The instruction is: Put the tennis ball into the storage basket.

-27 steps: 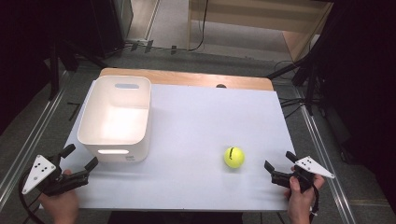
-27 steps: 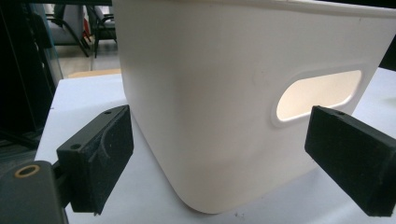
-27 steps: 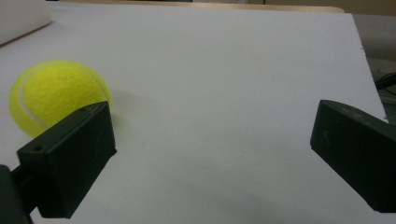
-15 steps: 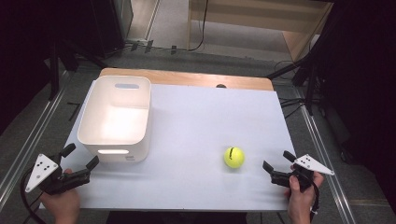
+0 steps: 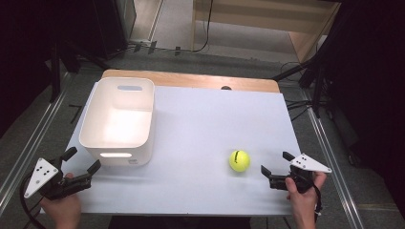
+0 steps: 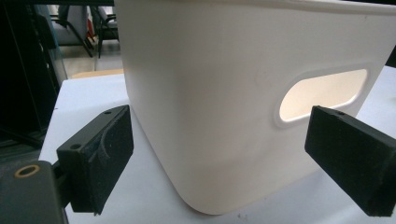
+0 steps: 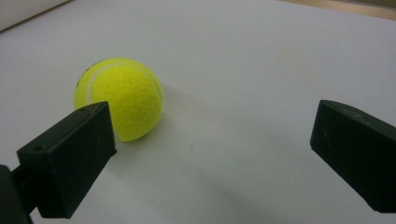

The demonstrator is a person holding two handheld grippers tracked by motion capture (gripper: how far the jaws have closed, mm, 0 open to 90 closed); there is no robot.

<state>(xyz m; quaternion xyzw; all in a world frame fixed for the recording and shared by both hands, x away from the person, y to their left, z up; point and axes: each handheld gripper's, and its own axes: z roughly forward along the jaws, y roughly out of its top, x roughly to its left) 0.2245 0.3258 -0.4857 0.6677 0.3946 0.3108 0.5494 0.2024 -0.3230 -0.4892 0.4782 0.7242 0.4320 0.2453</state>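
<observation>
White tabletop (image 5: 191, 143) fills the middle of the high view, with a strip of bare wood along its far edge and dark floor, cables and metal rails around it. On the left side of the table stands a white plastic bin (image 5: 119, 119), open at the top, with an oval handle slot in its near wall and another in its far wall. Toward the lower right of the table lies a yellow tennis ball (image 5: 239, 161) with a dark mark on it, well apart from the bin.

At the lower left corner of the frame, a hand holds the left gripper (image 5: 81, 162), its two black jaws spread wide and empty, aimed at the near corner of the bin. In the left gripper view the bin's rounded corner sits between the jaws, not touching either.

At the lower right, another hand holds the right gripper (image 5: 274, 162), jaws also spread apart with nothing between them, just beside the ball. In the right gripper view the ball (image 7: 119, 98) sits just beyond the jaw at the left of the frame.
</observation>
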